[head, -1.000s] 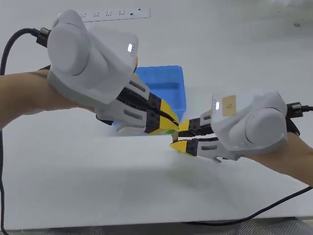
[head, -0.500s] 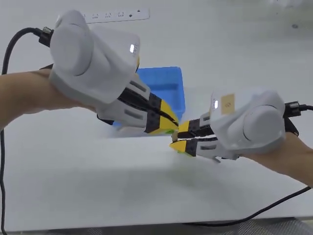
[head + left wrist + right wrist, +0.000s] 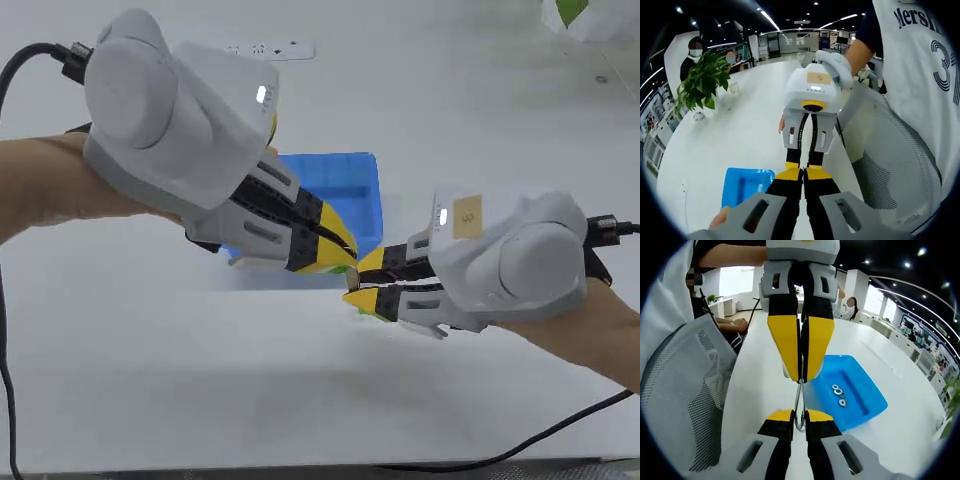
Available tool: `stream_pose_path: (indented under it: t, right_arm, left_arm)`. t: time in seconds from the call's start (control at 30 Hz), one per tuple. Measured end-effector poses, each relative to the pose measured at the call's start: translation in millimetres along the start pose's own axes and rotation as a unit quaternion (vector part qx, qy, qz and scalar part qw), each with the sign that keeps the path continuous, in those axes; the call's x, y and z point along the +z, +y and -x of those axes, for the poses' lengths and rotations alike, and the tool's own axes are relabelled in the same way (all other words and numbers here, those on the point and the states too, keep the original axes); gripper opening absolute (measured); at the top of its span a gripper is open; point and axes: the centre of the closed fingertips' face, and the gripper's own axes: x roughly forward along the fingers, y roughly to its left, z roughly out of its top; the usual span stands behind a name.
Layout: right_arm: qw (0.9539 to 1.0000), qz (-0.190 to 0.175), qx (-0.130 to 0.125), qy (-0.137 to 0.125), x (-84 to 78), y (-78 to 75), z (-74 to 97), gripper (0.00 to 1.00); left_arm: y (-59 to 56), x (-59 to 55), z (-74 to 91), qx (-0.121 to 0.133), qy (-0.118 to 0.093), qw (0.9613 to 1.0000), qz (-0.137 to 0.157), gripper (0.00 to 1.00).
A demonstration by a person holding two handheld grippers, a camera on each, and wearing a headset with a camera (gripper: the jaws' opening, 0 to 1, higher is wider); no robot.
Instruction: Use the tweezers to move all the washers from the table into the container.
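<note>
In the right gripper view, the tweezers (image 3: 799, 399) ran from 12 to 6 o'clock. The left gripper (image 3: 801, 376) was clamped tight on their upper end, and the right gripper (image 3: 800, 416) was closed on their lower loop. At 3 o'clock, 3 washers (image 3: 836, 388) lay inside the blue container (image 3: 875, 407).

Our left gripper (image 3: 341, 258) and right gripper (image 3: 356, 291) have rounded white housings, yellow-and-black jaws and black cables (image 3: 25, 62) (our jersey (image 3: 920, 85) is white, dark-lettered).
</note>
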Motion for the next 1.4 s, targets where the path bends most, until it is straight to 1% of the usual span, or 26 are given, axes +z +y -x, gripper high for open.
stream_pose_path:
  t: [0.17, 0.3, 0.47, 0.53, 0.6, 0.7, 0.8, 0.97, 1.07, 1.13, 1.17, 1.27, 1.33, 1.37, 1.4]
  right_arm:
    - [0.9999, 0.008, -0.005, -0.006, 11.9, -0.6, 3.0, 0.10]
    - [0.9998, 0.012, -0.011, -0.013, 24.6, -3.7, 6.1, 0.10]
    - [0.9994, 0.024, -0.018, -0.019, 40.3, -7.7, 7.5, 0.10]
    - [0.9991, 0.031, -0.021, -0.022, 47.8, -10.7, 8.3, 0.10]
    - [0.9988, 0.036, -0.024, -0.025, 54.3, -14.6, 8.4, 0.10]
    - [0.9980, 0.047, -0.030, -0.030, 66.2, -22.7, 7.6, 0.10]
    - [0.9975, 0.053, -0.034, -0.032, 72.4, -29.5, 6.1, 0.10]
    - [0.9968, 0.062, -0.038, -0.034, 80.1, -42.5, 0.8, 0.10]
    - [0.9966, 0.064, -0.040, -0.034, 81.3, -50.1, -3.7, 0.10]
    - [0.9966, 0.065, -0.041, -0.030, 79.0, -55.9, -8.0, 0.10]
    - [0.9968, 0.064, -0.040, -0.028, 77.6, -58.3, -9.9, 0.10]
    - [0.9969, 0.064, -0.041, -0.021, 72.7, -67.0, -15.9, 0.10]
    - [0.9971, 0.062, -0.040, -0.018, 69.4, -72.1, -21.2, 0.10]
    - [0.9972, 0.061, -0.040, -0.016, 67.9, -74.4, -23.6, 0.10]
    - [0.9975, 0.058, -0.038, -0.013, 65.4, -76.8, -27.8, 0.10]
  left_arm:
    - [-2.1, 6.3, 11.8, 0.004, 0.001, 0.9999, -0.012, 0.05]
    - [-0.1, 12.5, 24.0, 0.014, -0.002, 0.9997, -0.018, 0.05]
    - [2.9, 14.8, 37.7, 0.026, -0.006, 0.9993, -0.025, 0.05]
    - [5.1, 18.1, 44.6, 0.033, -0.010, 0.9990, -0.028, 0.05]
    - [7.4, 18.0, 49.9, 0.038, -0.010, 0.9987, -0.032, 0.05]
    - [12.1, 21.3, 58.4, 0.046, -0.010, 0.9981, -0.040, 0.05]
    - [21.2, 24.2, 67.9, 0.057, -0.011, 0.9973, -0.045, 0.05]
    - [34.0, 21.2, 75.3, 0.068, -0.009, 0.9966, -0.046, 0.05]
    - [39.7, 20.0, 75.6, 0.069, -0.007, 0.9964, -0.047, 0.05]
    - [46.7, 16.6, 75.3, 0.070, -0.006, 0.9965, -0.045, 0.05]
    - [52.5, 11.9, 74.2, 0.071, -0.004, 0.9966, -0.041, 0.05]
    - [64.7, 3.2, 71.4, 0.070, -0.005, 0.9970, -0.032, 0.05]
    - [70.2, -1.1, 68.7, 0.065, -0.004, 0.9977, -0.022, 0.05]
    - [73.7, -5.3, 66.6, 0.066, -0.001, 0.9976, -0.022, 0.05]
    - [75.5, -8.4, 65.3, 0.063, 0.001, 0.9979, -0.015, 0.05]
